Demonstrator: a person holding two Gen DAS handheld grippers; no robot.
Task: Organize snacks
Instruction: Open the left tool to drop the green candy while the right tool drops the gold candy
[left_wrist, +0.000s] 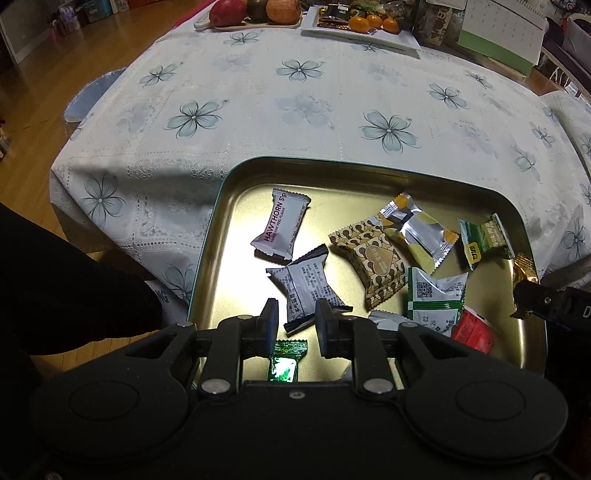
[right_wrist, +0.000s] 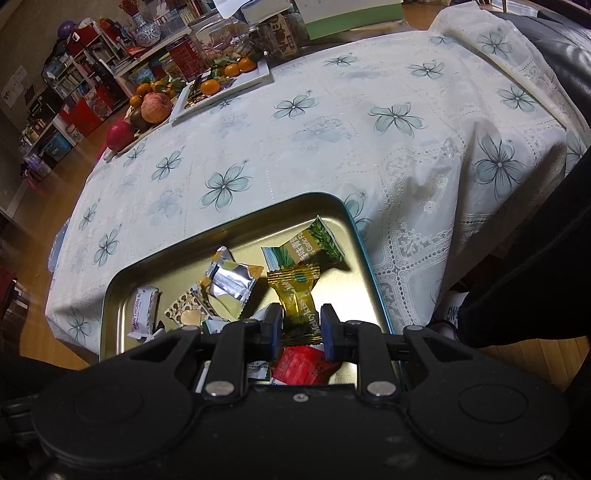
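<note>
A gold metal tin (left_wrist: 229, 221) with a teal rim sits at the table's near edge and holds several wrapped snacks, among them a white hawthorn bar (left_wrist: 280, 227) and a brown patterned packet (left_wrist: 373, 260). My left gripper (left_wrist: 296, 321) is open above the tin's near side, over a black-and-white packet (left_wrist: 306, 286) and a green foil candy (left_wrist: 284, 363). My right gripper (right_wrist: 300, 326) has its jaws around a gold candy (right_wrist: 295, 291), held above a red packet (right_wrist: 301, 363). The right gripper also shows at the right edge of the left wrist view (left_wrist: 532, 299).
The flowered tablecloth (left_wrist: 295, 103) covers the table. At the far edge stand a board with apples (left_wrist: 255, 11), a white tray with tangerines (left_wrist: 362, 26), jars and a desk calendar (left_wrist: 502, 29). Wooden floor lies to the left. The tin (right_wrist: 236, 236) also shows in the right wrist view.
</note>
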